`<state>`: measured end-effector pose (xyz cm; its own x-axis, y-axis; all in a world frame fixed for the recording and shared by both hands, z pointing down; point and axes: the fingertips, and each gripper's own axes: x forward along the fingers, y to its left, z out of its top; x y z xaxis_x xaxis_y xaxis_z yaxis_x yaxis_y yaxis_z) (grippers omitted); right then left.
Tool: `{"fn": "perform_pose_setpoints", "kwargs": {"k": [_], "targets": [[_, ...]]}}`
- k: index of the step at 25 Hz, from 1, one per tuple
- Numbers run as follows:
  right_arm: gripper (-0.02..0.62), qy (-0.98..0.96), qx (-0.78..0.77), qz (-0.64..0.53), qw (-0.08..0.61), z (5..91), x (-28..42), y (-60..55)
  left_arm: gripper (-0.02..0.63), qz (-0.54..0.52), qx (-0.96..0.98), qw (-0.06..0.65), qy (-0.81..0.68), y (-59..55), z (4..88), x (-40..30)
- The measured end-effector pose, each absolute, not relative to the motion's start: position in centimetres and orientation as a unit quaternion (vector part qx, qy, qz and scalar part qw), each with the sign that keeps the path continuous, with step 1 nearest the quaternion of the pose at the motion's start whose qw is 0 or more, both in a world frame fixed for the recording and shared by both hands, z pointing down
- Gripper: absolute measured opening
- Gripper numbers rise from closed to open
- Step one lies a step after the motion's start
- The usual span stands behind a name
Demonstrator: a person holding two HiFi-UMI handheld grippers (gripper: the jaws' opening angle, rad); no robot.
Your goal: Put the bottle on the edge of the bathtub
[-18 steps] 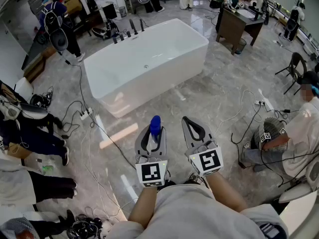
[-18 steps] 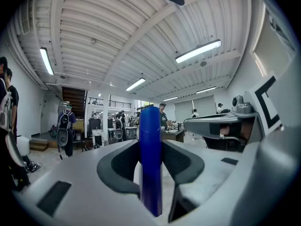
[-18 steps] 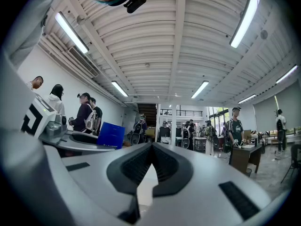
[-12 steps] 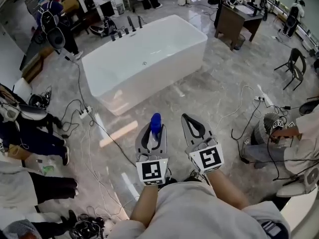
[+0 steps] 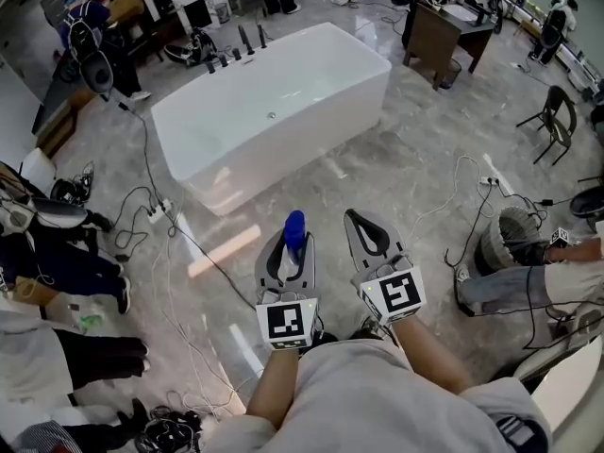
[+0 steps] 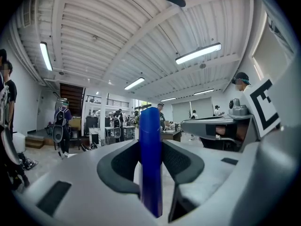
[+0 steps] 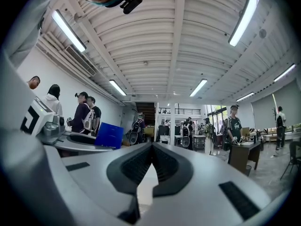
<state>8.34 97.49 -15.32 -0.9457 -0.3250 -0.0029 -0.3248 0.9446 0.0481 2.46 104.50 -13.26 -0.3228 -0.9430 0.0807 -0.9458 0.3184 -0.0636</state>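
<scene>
The pick-up is done, the placing is not; the left gripper (image 5: 285,253) pinches the bottle (image 5: 294,228) between its pads, the blue body upright and its top standing clear above the jaw tips; the left gripper view shows both pads pressed on its sides. The right gripper (image 5: 366,237) is beside it, jaws pressed together with nothing between them; it has no part in the hold. Both are over the floor (image 5: 415,177), well apart from the bathtub (image 5: 311,144), which stands ahead and a little to the left; its near long edge and near corner are bare, and nothing rests on any edge except the taps (image 5: 236,47) at the far left end. By my reading the task is about a third along; left to do are the carry to the tub, setting the bottle upright on an edge, most likely the near one, and letting go.
</scene>
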Motion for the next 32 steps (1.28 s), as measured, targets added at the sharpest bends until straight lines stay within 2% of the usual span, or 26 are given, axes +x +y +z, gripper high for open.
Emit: {"fn": "perform_pose_setpoints", "kwargs": {"k": [13,22,32], "targets": [[0.006,-0.985,0.169,-0.031,0.011,-14.4,3.1,101.9,0.161,0.050,0.611,0.010,-0.790,108.1,-12.8,-2.5],[0.006,-0.982,0.183,-0.038,0.025,-12.5,1.7,103.7,0.160,0.024,0.647,0.016,-0.762,109.2,-11.0,-3.4],[0.006,-0.987,0.156,-0.027,0.016,-12.6,-2.4,98.8,0.160,0.030,0.637,0.021,-0.770,104.9,-11.0,-7.0]]}}
